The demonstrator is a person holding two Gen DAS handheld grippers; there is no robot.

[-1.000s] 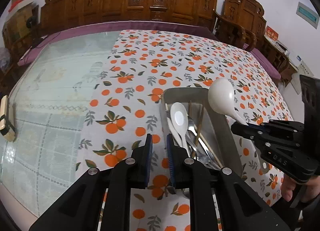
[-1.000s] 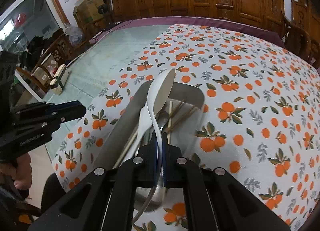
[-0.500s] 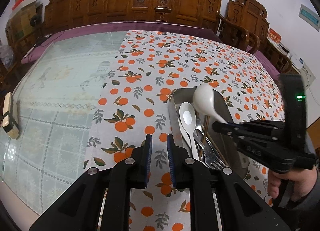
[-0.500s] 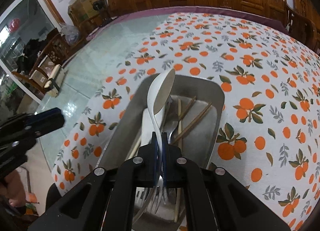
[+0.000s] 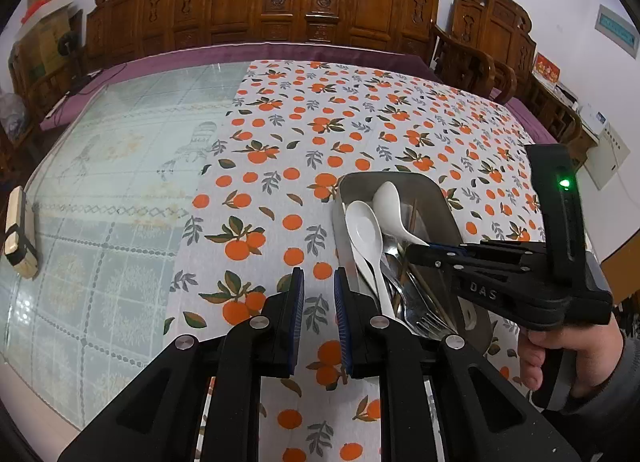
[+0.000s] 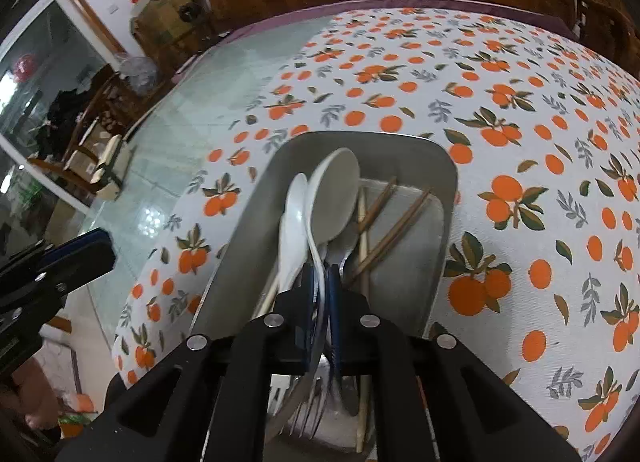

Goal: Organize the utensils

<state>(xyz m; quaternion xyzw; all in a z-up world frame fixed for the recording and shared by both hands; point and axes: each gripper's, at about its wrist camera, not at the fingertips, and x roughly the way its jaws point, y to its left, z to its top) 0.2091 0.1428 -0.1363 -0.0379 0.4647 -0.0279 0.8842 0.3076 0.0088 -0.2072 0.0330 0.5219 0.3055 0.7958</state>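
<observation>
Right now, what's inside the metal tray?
The metal tray holds a white spoon, brown chopsticks and forks; the right gripper grips another white spoon. Utensils beneath are hidden.

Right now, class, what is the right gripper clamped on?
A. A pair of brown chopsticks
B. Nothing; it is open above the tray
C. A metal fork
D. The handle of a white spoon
D. In the right wrist view the right gripper is shut on the thin handle of the white spoon, whose bowl sticks out over the metal tray; the chopsticks lie loose in the tray.
</observation>
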